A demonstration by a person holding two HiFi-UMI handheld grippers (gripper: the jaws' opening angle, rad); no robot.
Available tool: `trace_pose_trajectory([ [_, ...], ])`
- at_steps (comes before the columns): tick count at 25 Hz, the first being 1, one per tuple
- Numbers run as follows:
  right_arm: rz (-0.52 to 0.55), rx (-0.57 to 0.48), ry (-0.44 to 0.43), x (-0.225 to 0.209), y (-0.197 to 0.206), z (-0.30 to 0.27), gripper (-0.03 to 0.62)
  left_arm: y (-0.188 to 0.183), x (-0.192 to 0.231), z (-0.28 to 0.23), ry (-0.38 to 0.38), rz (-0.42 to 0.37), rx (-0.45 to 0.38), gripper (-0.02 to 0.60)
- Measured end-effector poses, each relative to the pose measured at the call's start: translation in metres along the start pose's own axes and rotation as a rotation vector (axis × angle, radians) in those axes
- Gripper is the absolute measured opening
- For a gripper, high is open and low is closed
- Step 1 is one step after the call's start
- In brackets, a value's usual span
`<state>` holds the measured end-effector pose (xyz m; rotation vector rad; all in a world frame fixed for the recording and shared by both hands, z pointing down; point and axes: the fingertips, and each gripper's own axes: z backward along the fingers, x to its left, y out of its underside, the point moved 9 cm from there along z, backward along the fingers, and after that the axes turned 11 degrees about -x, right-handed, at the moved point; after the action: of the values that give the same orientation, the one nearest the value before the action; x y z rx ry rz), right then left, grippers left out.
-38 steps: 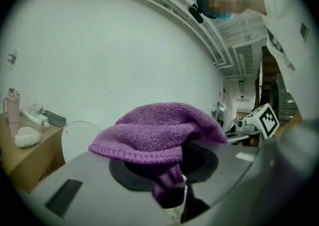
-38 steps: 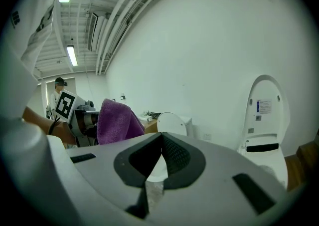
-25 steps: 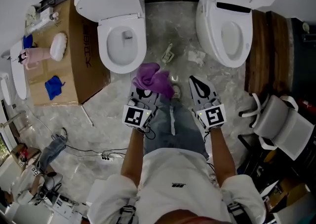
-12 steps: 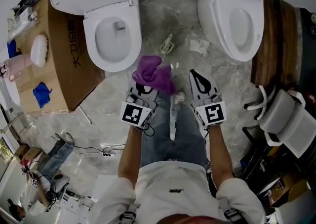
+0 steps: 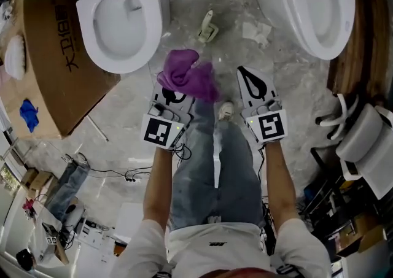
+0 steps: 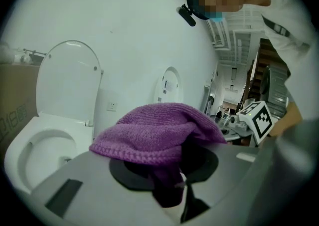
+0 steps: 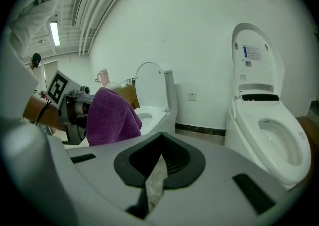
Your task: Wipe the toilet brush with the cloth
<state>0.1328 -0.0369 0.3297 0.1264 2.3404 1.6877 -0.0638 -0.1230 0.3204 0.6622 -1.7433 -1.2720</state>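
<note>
- The left gripper (image 5: 175, 94) was clenched on the purple cloth (image 5: 184, 74). Only a small fold sat between the jaws, and the rest lay heaped over their tips. Firm rubbing could probably pull this fold out, and the cloth would drop to the floor (image 5: 135, 117).
- The heap hid the left jaw tips from the head view, so aiming the cloth at a thin handle could go badly.
- The right gripper (image 5: 250, 80) was closed on nothing, its jaws together. It would need to open before it could steady the brush. Without that support, the brush would likely roll or slide under the wiping.
- I could not identify the toilet brush for sure. A white oval shape (image 5: 13, 56) on the cardboard box (image 5: 55, 43), at the left edge, was perhaps its head. It was well apart from both grippers, so a long reach or a step would be needed.
- Such a step had its own risk: cables (image 5: 123, 175) lay on the floor near the person's feet, and the left toilet (image 5: 153, 7) stood just beside the box, where the hanging cloth could brush its rim.
</note>
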Motion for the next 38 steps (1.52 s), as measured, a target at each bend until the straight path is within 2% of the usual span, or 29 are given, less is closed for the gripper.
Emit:
trace_pose_trajectory([
  [7, 0.052, -0.022, -0.052, -0.015, 0.084, -0.022, -0.005, 0.084, 0.022, -0.003, 0.023, -0.04, 0.025, 0.129],
  [15, 0.106, -0.04, -0.086, -0.04, 0.183, -0.061, -0.005, 0.178, 0.061, -0.015, 0.029, -0.072, 0.006, 0.129],
  [25, 0.205, -0.006, -0.18, -0.062, 0.298, -0.118, -0.005, 0.291, 0.112, -0.034, 0.046, -0.086, -0.001, 0.13],
  [29, 0.224, -0.027, -0.209, -0.072, 0.337, -0.142, -0.003, 0.323, 0.129, -0.043, 0.067, -0.099, -0.007, 0.13],
  [32, 0.249, -0.026, -0.244, -0.077, 0.356, -0.161, 0.003, 0.341, 0.139, -0.05, 0.088, -0.121, 0.03, 0.137],
  [36, 0.302, -0.018, -0.292, -0.08, 0.381, -0.181, 0.021, 0.36, 0.147, -0.062, 0.117, -0.142, -0.035, 0.144],
  [38, 0.317, -0.01, -0.324, -0.081, 0.393, -0.19, 0.036, 0.369, 0.15, -0.068, 0.131, -0.153, -0.038, 0.149],
])
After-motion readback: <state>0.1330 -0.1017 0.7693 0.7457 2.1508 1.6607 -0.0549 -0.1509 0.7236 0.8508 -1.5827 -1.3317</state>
